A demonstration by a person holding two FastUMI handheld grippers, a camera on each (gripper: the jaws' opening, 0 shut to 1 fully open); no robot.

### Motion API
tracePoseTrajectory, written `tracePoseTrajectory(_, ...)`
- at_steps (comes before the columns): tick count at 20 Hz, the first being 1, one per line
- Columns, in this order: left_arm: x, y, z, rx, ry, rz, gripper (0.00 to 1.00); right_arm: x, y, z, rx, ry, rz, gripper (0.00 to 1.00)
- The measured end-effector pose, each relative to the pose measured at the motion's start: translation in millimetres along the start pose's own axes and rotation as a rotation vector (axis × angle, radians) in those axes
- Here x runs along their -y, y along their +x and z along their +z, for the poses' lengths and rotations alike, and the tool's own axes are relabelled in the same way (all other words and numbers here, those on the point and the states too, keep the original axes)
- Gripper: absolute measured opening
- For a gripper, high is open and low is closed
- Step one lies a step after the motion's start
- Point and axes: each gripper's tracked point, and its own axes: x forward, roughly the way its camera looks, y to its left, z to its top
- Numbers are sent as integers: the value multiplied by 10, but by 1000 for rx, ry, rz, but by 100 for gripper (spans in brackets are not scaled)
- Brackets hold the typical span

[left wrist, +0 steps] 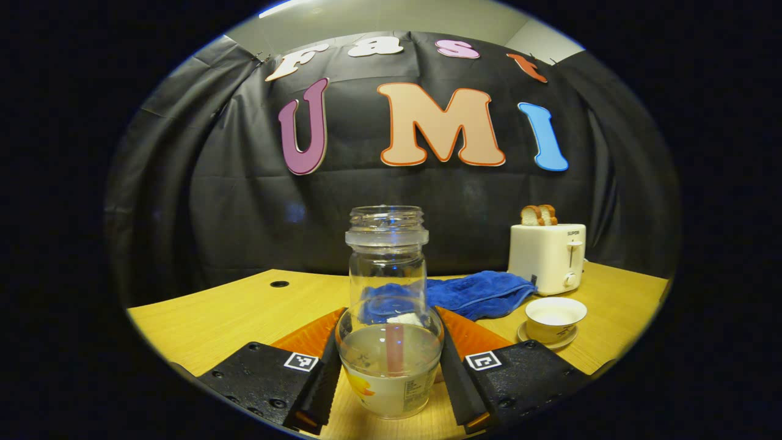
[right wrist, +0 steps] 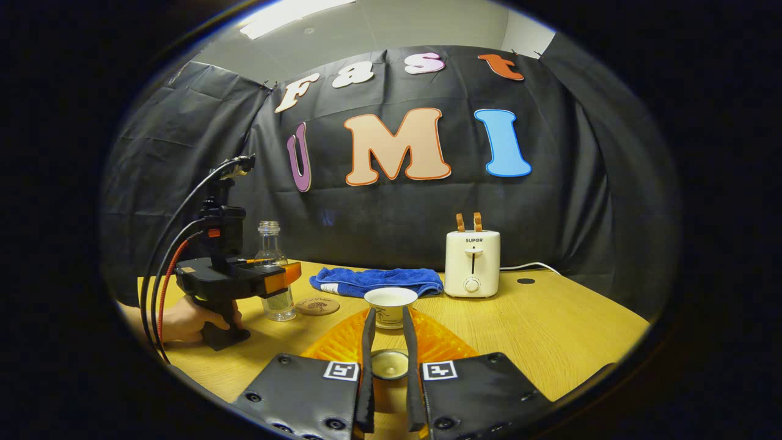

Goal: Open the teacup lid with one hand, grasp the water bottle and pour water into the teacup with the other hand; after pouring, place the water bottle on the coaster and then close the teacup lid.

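**Ann:** Right up close, a small round lid sits pinched between the right gripper's fingers, held off the open white ceramic teacup on its saucer just ahead. I'd say that keeps the mouth clear for pouring.

**Ben:** And the clear glass water bottle, uncapped and part full, stands on the wooden tabletop between the left gripper's fingers. They sit spread to either side; whether they press the glass, I cannot tell.

**Ann:** Upright, low grip, so likely around a pour, before or after, hard to call. The bottle isn't on the round brown coaster; that lies just beside it.

**Ben:** The right gripper view gives us that coaster, plus the hand holding the left gripper. The left gripper view gives the water level instead.

**Ann:** Farther out: a blue cloth and a cream toaster with bread slices.
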Motion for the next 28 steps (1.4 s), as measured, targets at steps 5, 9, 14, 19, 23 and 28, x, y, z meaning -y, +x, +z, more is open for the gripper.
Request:
tracePoseTrajectory(5, 47, 10, -10, -7, 4, -11, 69, 24, -1, -8, 0, -1, -11, 24)
tracePoseTrajectory(9, 111, 115, -9, -18, 161, -12, 70, 184, -28, 2, 1, -1, -51, 23)
tracePoseTrajectory(14, 310, 310, -114, -19, 547, -67, 70, 553, -117, 28, 5, -3, -131, 23)
tracePoseTrajectory(19, 631, 476, -267, -27, 876, -161, 70, 838, -186, 35, 8, -5, -194, 24)
tracePoseTrajectory(23, 763, 573, -298, -20, 1078, -208, 68, 901, -199, 31, 8, -6, -209, 24)
tracePoseTrajectory(28, 815, 656, -331, -8, 1318, -254, 69, 898, -199, 39, 8, -6, -209, 24)
